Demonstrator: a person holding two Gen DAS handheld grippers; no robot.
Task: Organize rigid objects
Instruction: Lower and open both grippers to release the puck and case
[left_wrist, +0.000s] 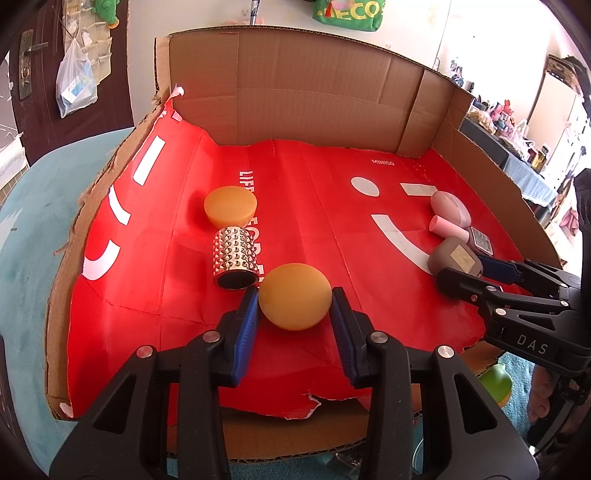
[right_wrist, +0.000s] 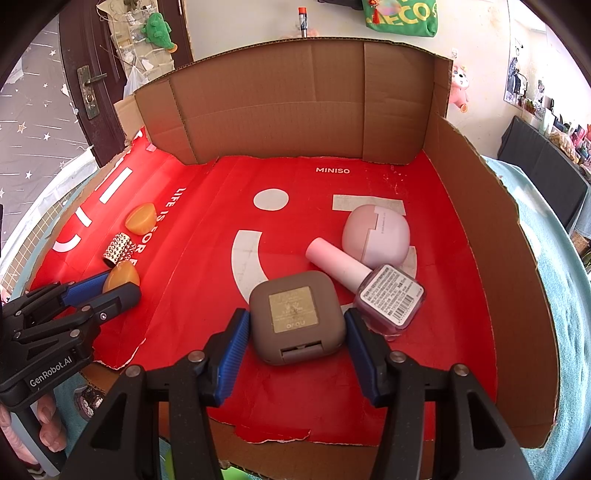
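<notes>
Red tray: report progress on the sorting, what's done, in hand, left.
Done, apparently: orange dome and studded cylinder lined up left; pink case and polish bottle grouped right. In hand: left tool grips the second orange dome; right tool grips the taupe compact. Left: placing both.

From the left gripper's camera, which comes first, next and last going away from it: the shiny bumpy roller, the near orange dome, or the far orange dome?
1. Near orange dome, between the left gripper fingers.
2. Shiny bumpy roller, just behind, slightly left.
3. Far orange dome, farthest back, beyond the roller.
</notes>
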